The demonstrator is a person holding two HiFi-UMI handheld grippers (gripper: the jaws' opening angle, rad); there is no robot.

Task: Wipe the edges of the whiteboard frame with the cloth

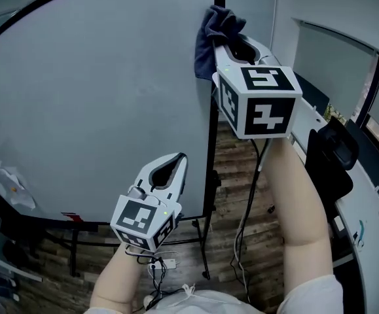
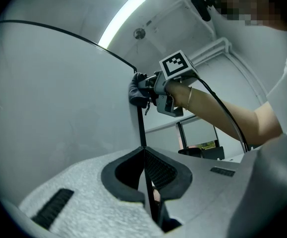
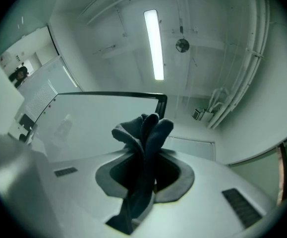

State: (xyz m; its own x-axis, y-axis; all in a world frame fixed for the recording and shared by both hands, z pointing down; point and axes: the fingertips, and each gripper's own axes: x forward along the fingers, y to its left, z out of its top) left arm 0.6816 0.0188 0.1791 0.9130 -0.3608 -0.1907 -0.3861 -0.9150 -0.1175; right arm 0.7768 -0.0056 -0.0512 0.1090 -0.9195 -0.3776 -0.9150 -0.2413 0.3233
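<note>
The whiteboard [image 1: 97, 97] fills the left of the head view, and its black frame edge [image 1: 211, 149] runs vertically down the middle. My right gripper [image 1: 232, 41] is raised high and shut on a dark blue cloth [image 1: 214, 28], which is bunched against the frame's right edge near the top. In the right gripper view the cloth [image 3: 145, 133] sticks up out of the jaws of that gripper [image 3: 145, 177], just below the frame's top corner [image 3: 160, 100]. My left gripper [image 1: 178, 162] is lower, just left of the frame edge, shut with nothing in it [image 2: 145, 155].
The board's tray at the lower left holds a crumpled white item [image 1: 9, 182] and a red marker [image 1: 71, 216]. Stand legs, cables [image 1: 241, 195] and a power strip [image 1: 160, 265] lie on the wooden floor. A white counter [image 1: 372, 201] with a black object [image 1: 333, 152] stands at the right.
</note>
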